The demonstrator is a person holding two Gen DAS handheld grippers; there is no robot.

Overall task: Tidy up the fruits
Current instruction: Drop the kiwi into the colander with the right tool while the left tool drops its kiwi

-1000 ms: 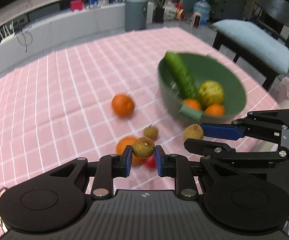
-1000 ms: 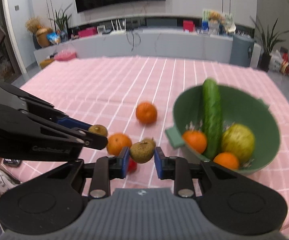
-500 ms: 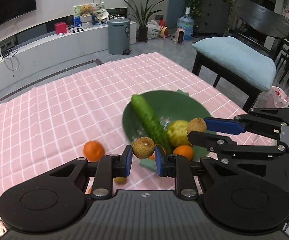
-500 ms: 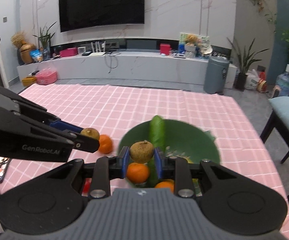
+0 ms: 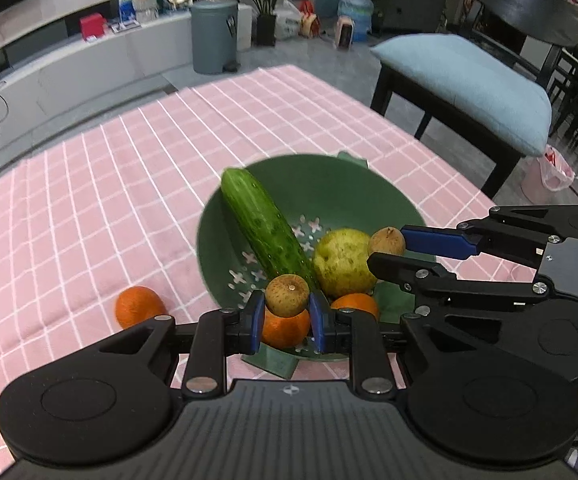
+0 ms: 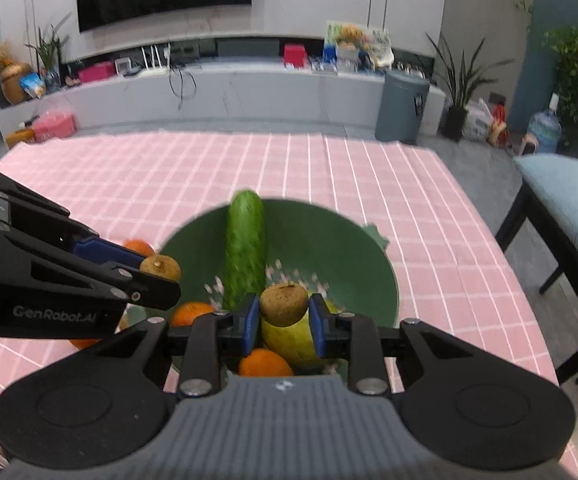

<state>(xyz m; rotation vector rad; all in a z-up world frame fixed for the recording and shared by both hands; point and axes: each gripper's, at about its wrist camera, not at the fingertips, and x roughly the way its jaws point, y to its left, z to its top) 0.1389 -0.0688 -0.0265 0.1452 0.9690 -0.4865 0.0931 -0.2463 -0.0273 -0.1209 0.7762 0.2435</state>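
1. My left gripper (image 5: 287,317) has its fingers clamped on a small brown longan (image 5: 287,295), above the near edge of the green colander bowl (image 5: 329,184).
2. My right gripper (image 6: 283,317) pinches a second longan (image 6: 283,304) over the same bowl.
3. One orange (image 5: 137,306) lies on the surface left of the bowl.

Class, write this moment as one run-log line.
left gripper: shut on left longan | right gripper: shut on right longan | both over green bowl
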